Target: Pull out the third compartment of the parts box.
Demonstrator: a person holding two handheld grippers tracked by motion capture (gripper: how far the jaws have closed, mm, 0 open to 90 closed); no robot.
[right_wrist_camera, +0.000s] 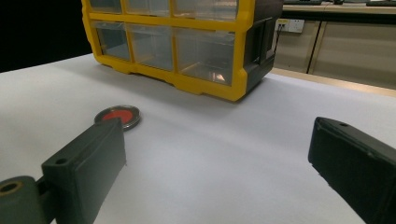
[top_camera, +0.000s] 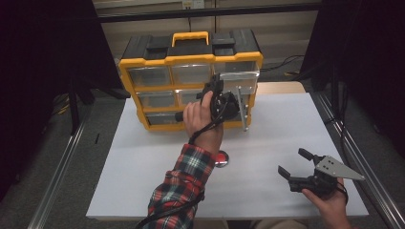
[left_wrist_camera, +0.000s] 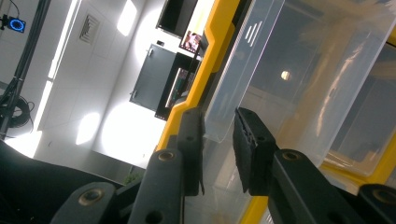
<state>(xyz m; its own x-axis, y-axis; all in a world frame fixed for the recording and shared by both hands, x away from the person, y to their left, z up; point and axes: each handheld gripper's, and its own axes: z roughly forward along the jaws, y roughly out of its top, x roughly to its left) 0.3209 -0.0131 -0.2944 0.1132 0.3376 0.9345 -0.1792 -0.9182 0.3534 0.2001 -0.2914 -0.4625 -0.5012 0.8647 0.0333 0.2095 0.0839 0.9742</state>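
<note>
The clear drawer (top_camera: 237,80) at the top right of the yellow organizer (top_camera: 143,62) stands pulled partway out, toward you. Its long axis seems to run front to back, along the slide direction, with its open top up, though the left gripper view is tilted so the drawer looks slanted there. Your left claw (left_wrist_camera: 218,140) straddles the drawer's front lip, with the jaws a narrow gap apart and the clear edge between them; I cannot tell whether they are pinching it. I judge the step is working this drawer, so keep the pull or push straight along its runners, not sideways, and hold the lip level so it does not bind. The organizer sits at the far side of the white bench (top_camera: 267,138). A small red disc (right_wrist_camera: 117,116) lies on the bench nearer you. Your right claw (top_camera: 296,164) hovers spread wide and empty, over the bench's near right.
</note>
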